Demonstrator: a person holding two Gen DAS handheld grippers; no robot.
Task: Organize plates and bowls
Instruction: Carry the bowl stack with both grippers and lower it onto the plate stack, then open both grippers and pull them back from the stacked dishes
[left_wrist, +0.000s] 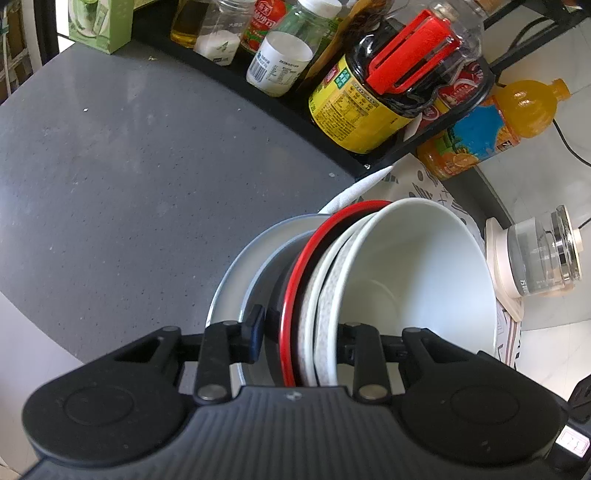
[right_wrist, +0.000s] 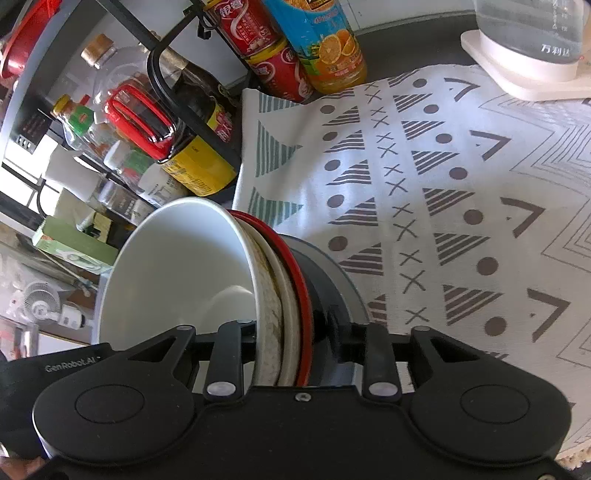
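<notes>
A nested stack of dishes is held tilted on edge between both grippers: a white bowl (left_wrist: 417, 273) innermost, a speckled white bowl (left_wrist: 325, 295), a black bowl with a red rim (left_wrist: 295, 284), and a grey-blue plate (left_wrist: 236, 273) outermost. My left gripper (left_wrist: 299, 332) is shut across the stack's rims. In the right wrist view the white bowl (right_wrist: 177, 273), the speckled bowl (right_wrist: 267, 306), the red rim (right_wrist: 295, 273) and the grey plate (right_wrist: 332, 273) show the same stack. My right gripper (right_wrist: 291, 336) is shut across it too.
A grey countertop (left_wrist: 129, 184) lies to the left. A patterned white cloth (right_wrist: 443, 184) covers the surface on the right. A black rack of bottles and jars (left_wrist: 351, 92) stands behind, with an orange juice bottle (left_wrist: 491, 125) and a glass kettle (left_wrist: 539, 251) nearby.
</notes>
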